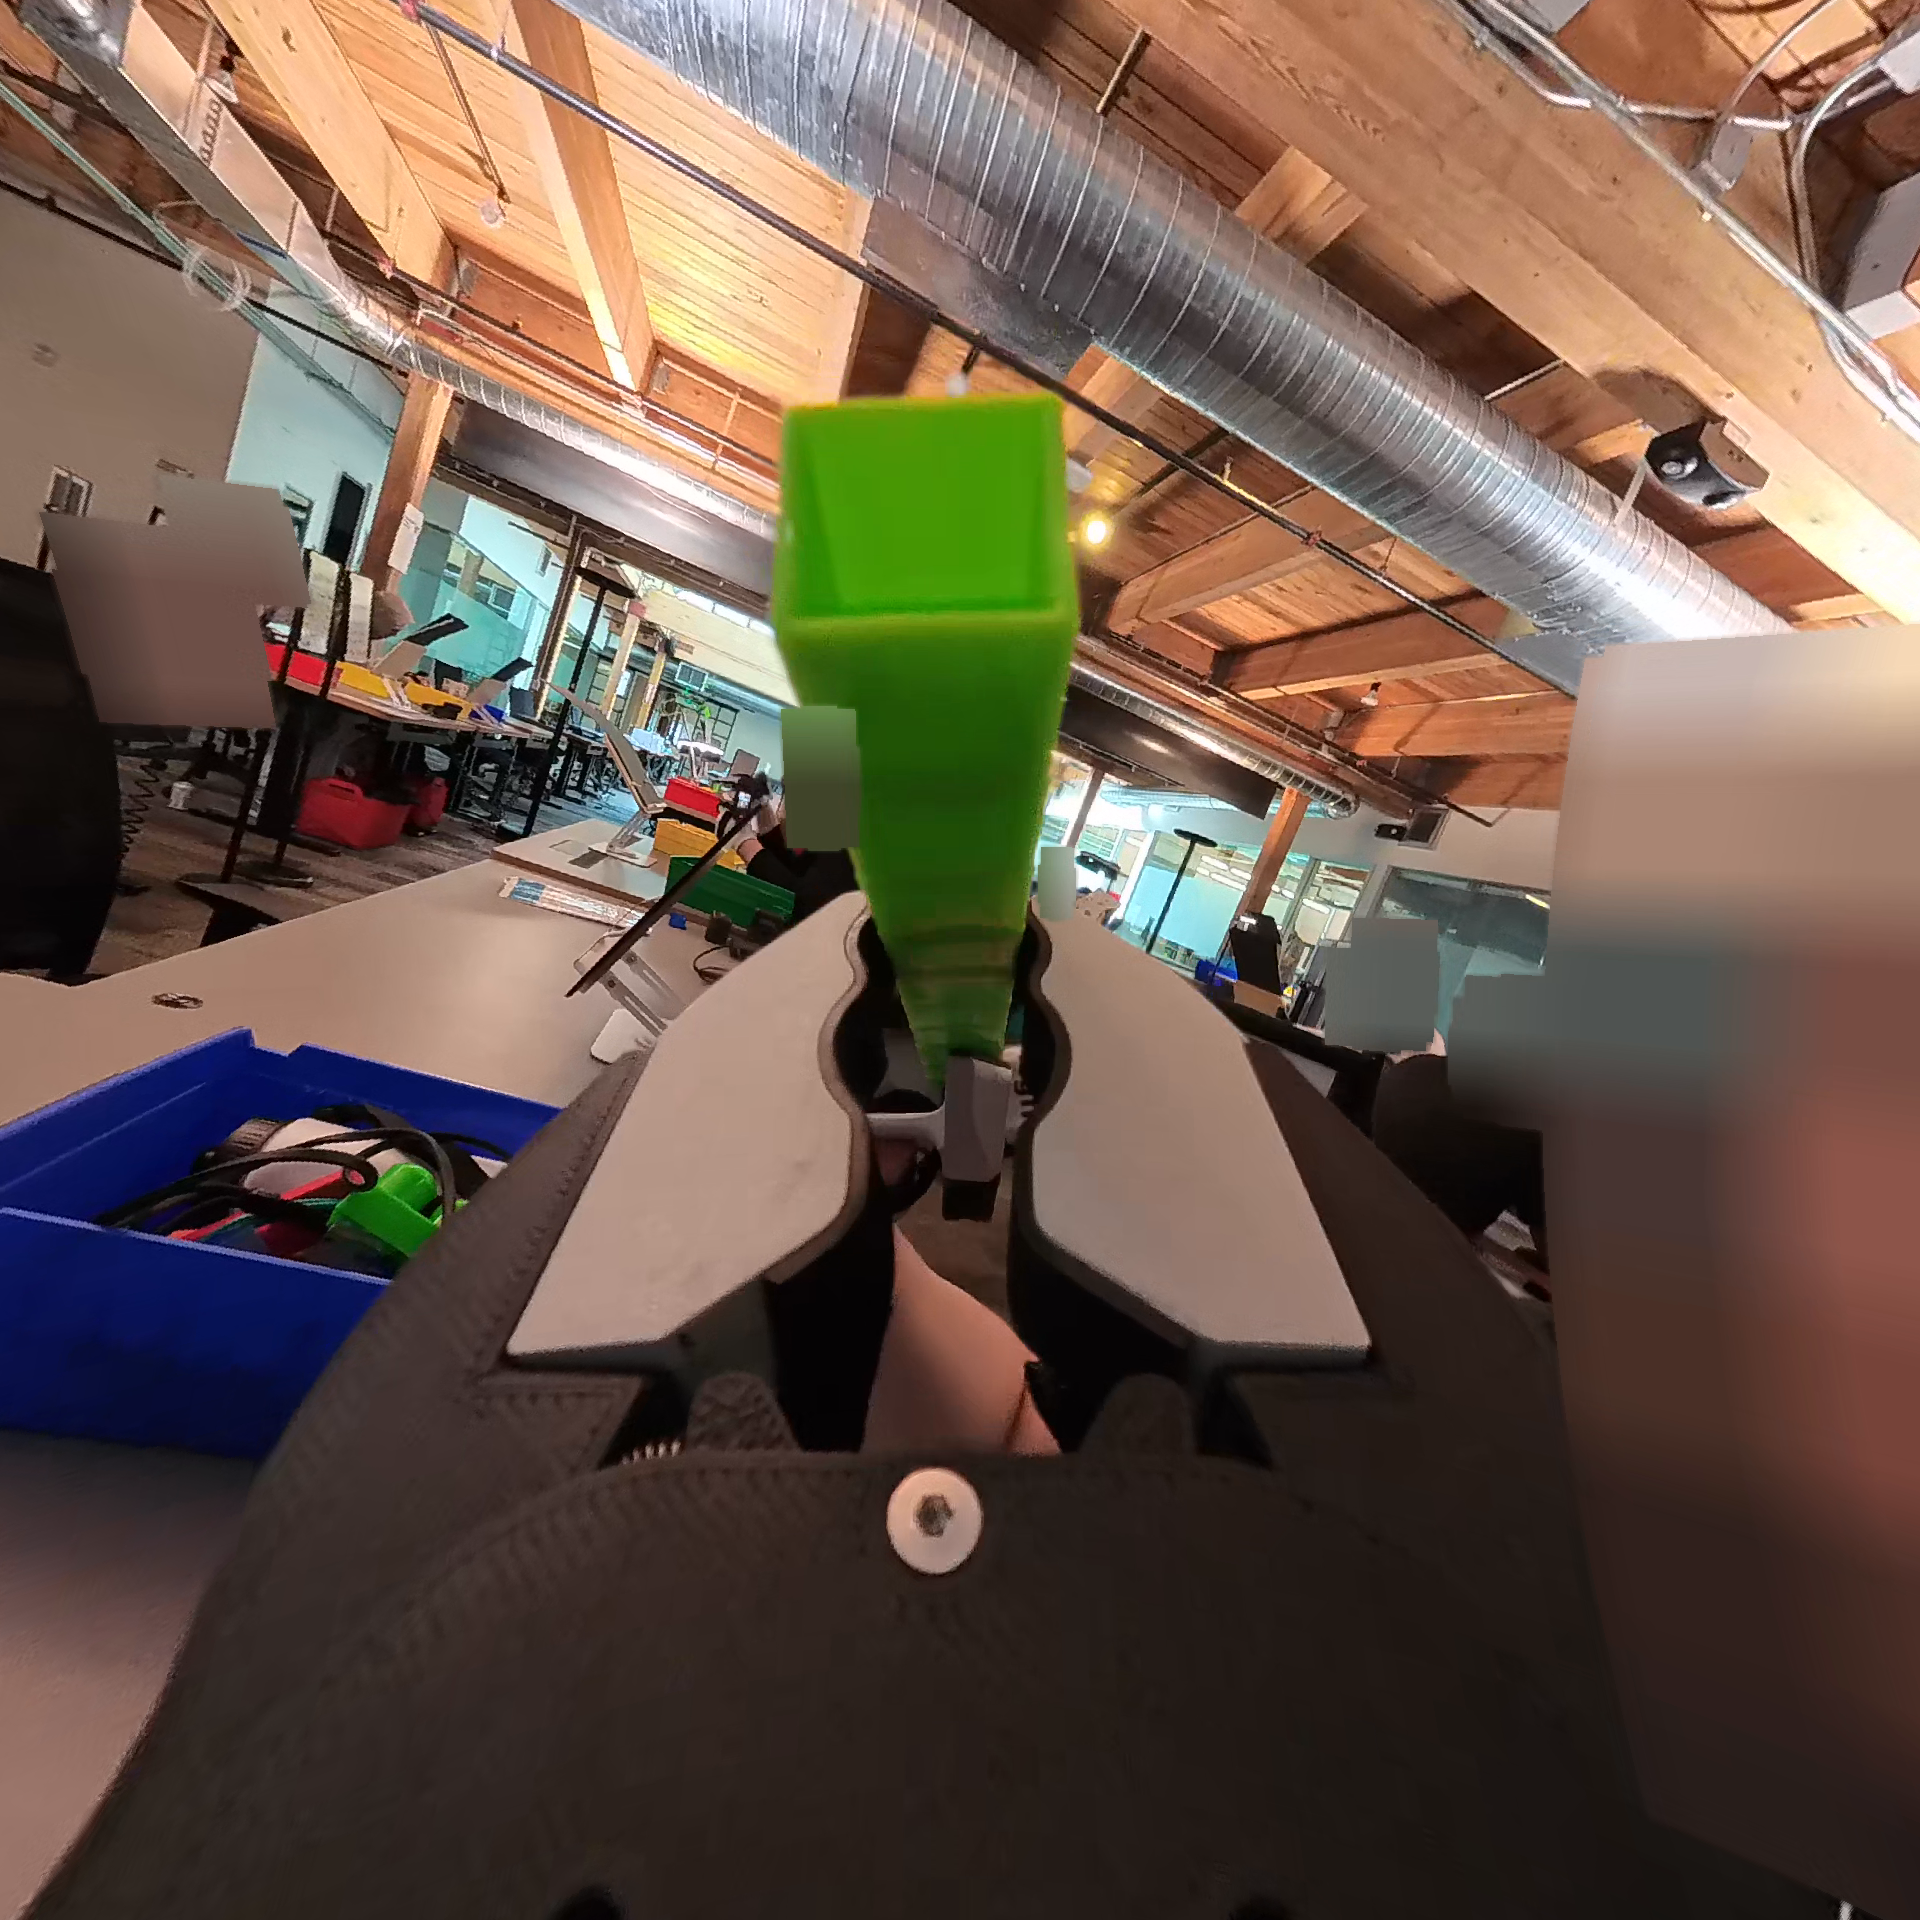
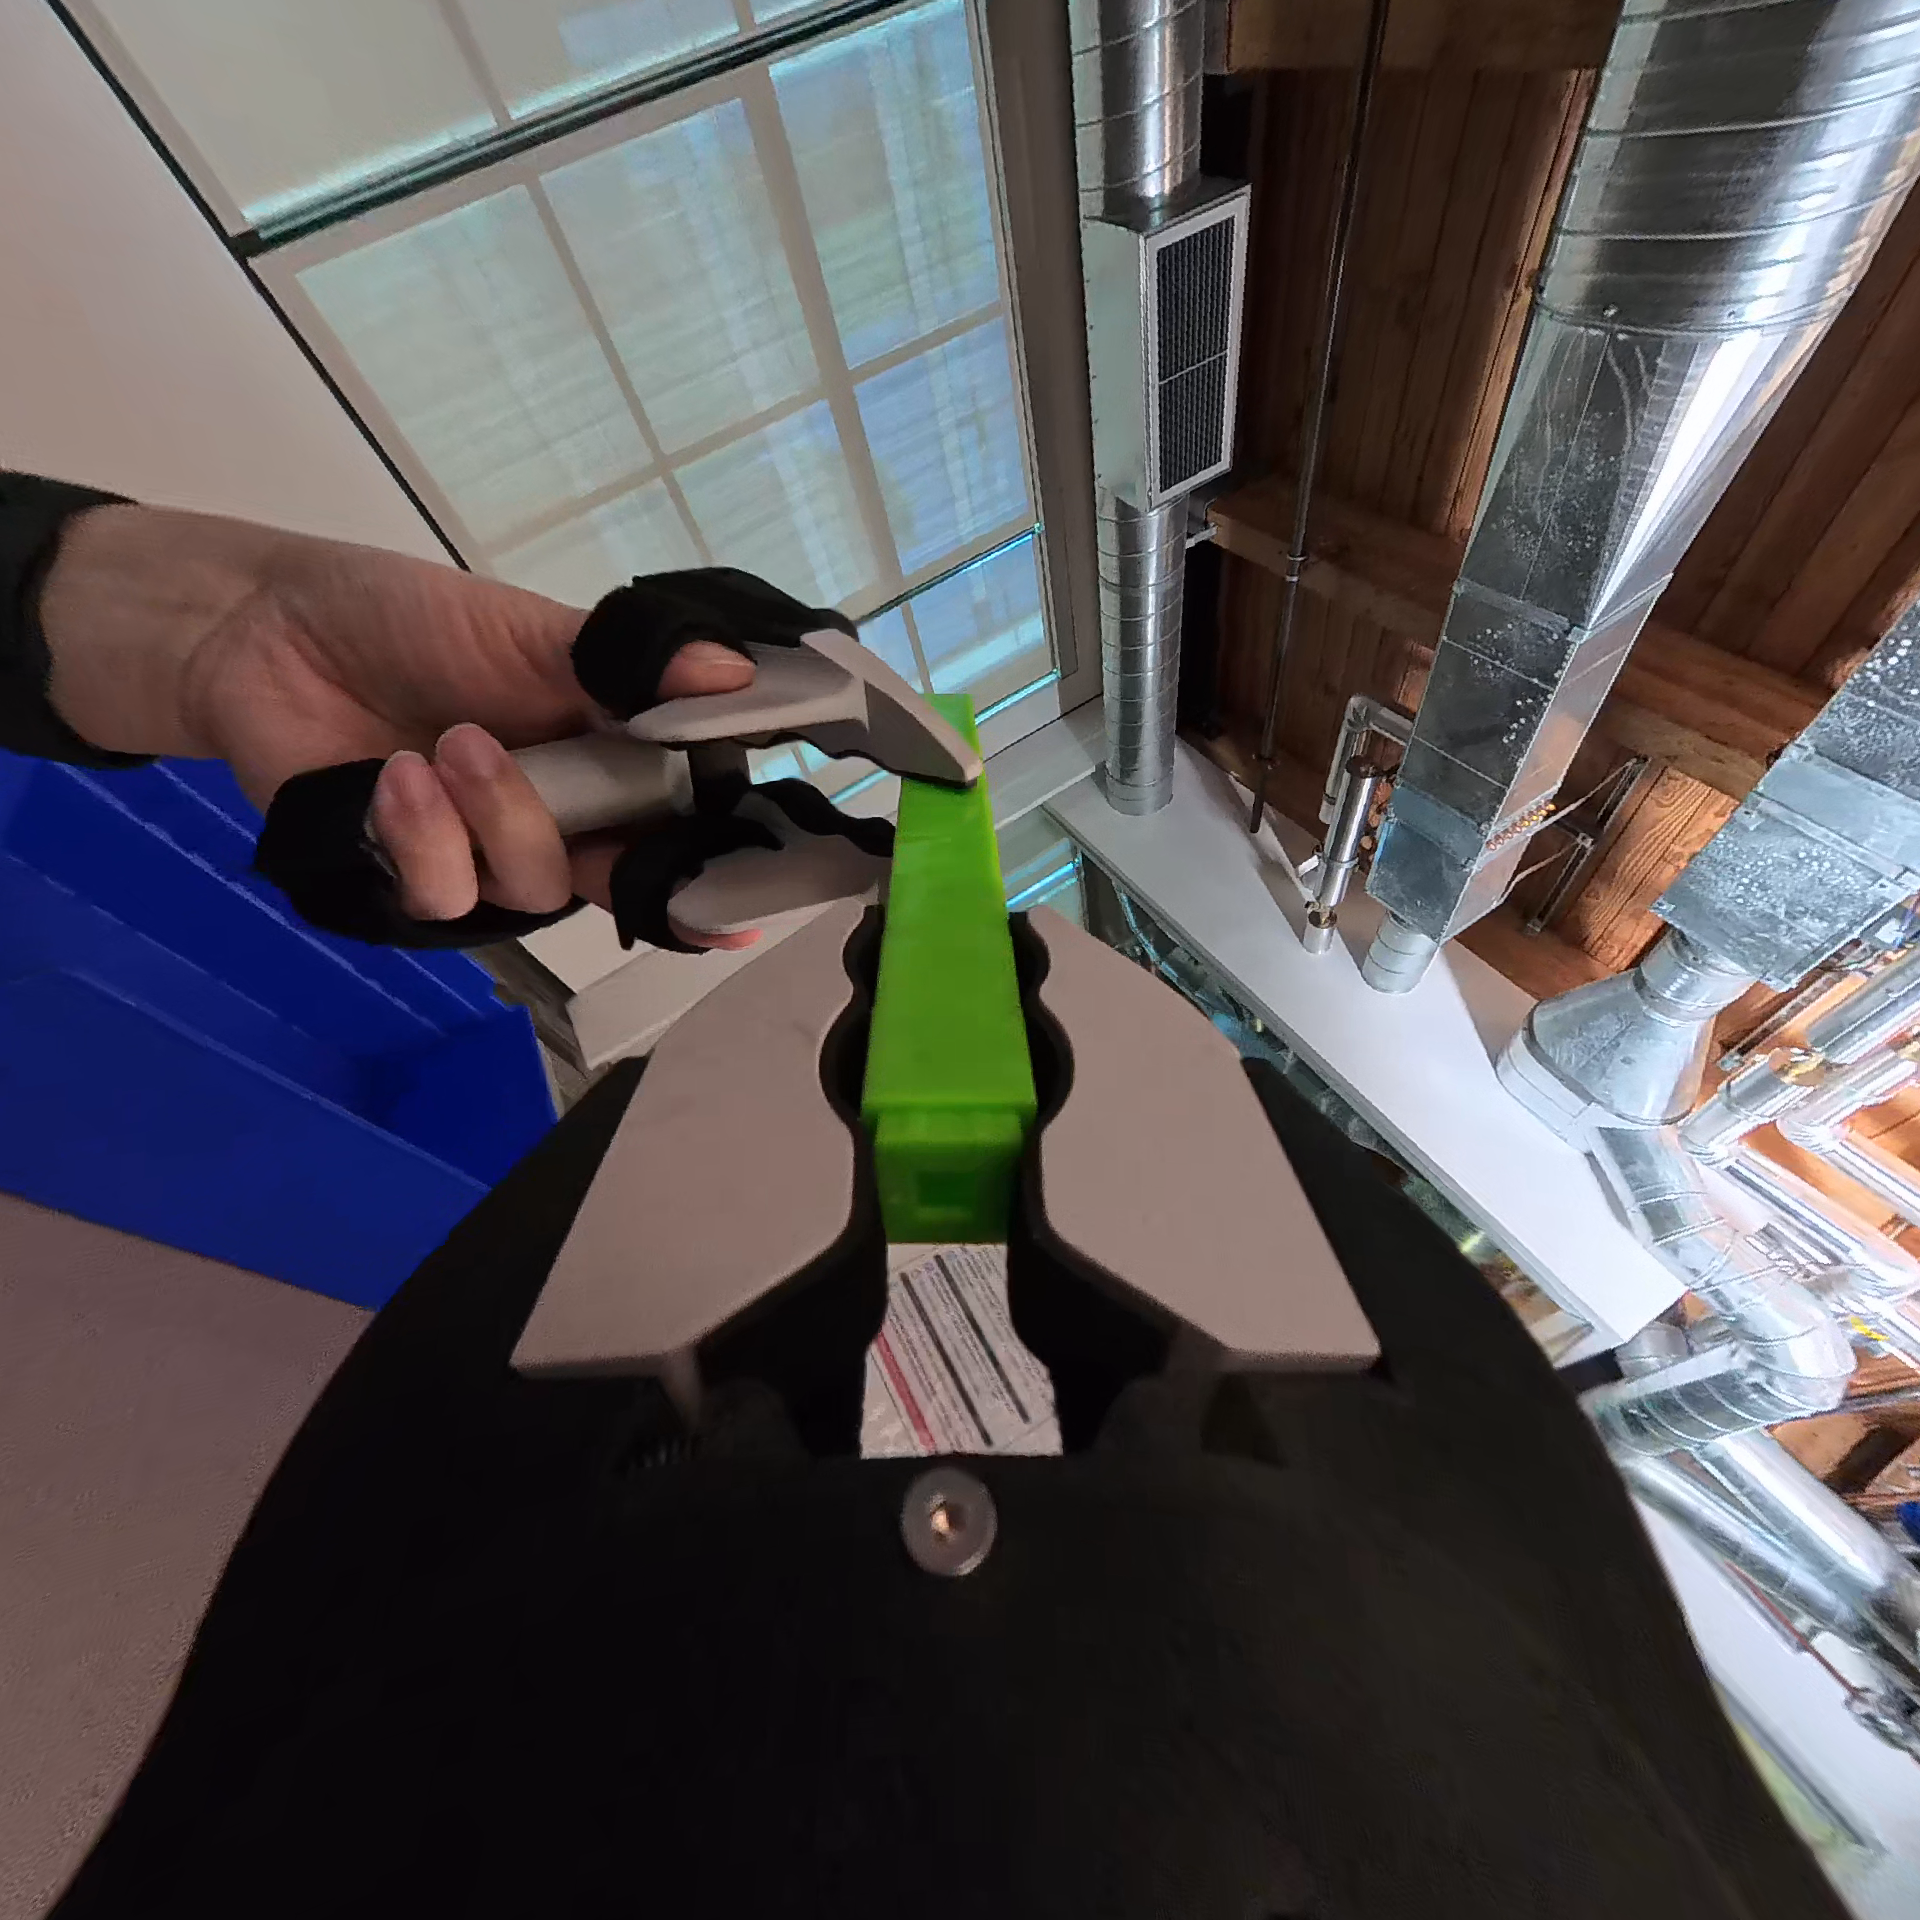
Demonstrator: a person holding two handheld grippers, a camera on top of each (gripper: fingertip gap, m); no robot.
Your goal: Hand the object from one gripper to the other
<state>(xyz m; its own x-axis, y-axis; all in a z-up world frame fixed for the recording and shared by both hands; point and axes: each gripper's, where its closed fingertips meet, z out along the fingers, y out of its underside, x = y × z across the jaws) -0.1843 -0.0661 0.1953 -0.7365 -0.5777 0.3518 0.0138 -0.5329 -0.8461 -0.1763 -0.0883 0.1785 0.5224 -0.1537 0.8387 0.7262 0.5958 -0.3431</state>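
Left wrist view: left gripper (image 1: 951, 987) pinching the narrow lower end of a green square tube (image 1: 930, 717), tube rising upright with its open end toward the wooden ceiling, blue bin (image 1: 156, 1320) of cables and parts on the table (image 1: 416, 956) left of the tube. Right wrist view: right gripper (image 2: 945, 1029) clamped on the same green square tube (image 2: 948, 997) near its closer end, left gripper (image 2: 914, 821) in a gloved hand (image 2: 343, 717) coming in from the tube's left with its fingers spanning the far end, blue bin (image 2: 187, 1039) farther left of the tube

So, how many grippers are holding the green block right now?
2. The right gripper clamps the near part of the green block. The left gripper, worn on a hand, pinches its far end.
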